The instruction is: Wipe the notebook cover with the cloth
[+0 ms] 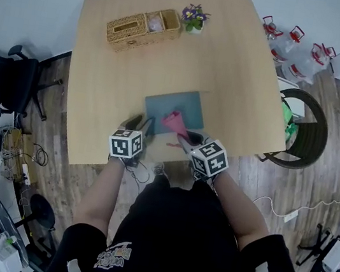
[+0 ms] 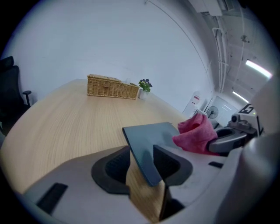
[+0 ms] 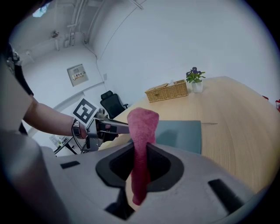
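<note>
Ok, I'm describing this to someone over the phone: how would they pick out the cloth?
Start at the wooden table, then its near edge, where a flat grey notebook lies. At the notebook's near side, the right gripper pinches the cloth. It is pink, soft and bunched upright, unlike the flat grey notebook beside it.

Two tongs, the left and the right, one notebook, one pink cloth, one wicker basket, one flower pot
</note>
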The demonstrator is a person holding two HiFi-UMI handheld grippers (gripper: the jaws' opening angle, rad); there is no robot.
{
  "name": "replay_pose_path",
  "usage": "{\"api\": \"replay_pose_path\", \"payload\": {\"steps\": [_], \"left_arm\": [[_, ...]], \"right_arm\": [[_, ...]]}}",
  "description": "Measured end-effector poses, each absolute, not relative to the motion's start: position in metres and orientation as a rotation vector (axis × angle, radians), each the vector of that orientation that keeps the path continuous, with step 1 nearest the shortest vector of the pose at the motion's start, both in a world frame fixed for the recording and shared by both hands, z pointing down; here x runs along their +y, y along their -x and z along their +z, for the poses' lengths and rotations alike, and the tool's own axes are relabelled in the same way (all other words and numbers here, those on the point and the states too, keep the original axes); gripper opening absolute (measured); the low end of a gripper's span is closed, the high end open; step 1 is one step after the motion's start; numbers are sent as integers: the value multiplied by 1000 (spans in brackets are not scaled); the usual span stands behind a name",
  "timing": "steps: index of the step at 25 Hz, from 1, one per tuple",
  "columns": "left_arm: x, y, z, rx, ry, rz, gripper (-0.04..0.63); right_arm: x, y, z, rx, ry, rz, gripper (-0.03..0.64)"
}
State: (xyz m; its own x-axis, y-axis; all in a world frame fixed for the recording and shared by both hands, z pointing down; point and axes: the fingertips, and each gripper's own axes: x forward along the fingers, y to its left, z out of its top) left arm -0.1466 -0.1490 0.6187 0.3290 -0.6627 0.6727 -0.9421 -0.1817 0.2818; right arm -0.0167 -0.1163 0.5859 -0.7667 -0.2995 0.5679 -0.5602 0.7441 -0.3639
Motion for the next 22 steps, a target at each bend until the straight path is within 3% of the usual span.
{"api": "replay_pose_path", "payload": {"steps": [17, 22], "left_arm": [[-80, 85, 517, -1801, -1837, 171, 127], [-39, 80, 507, -1877, -1750, 104, 73]], "right_arm": [[-117, -21, 515, -2701, -300, 647, 67], [-100, -13, 510, -2724, -180, 639, 67]]}}
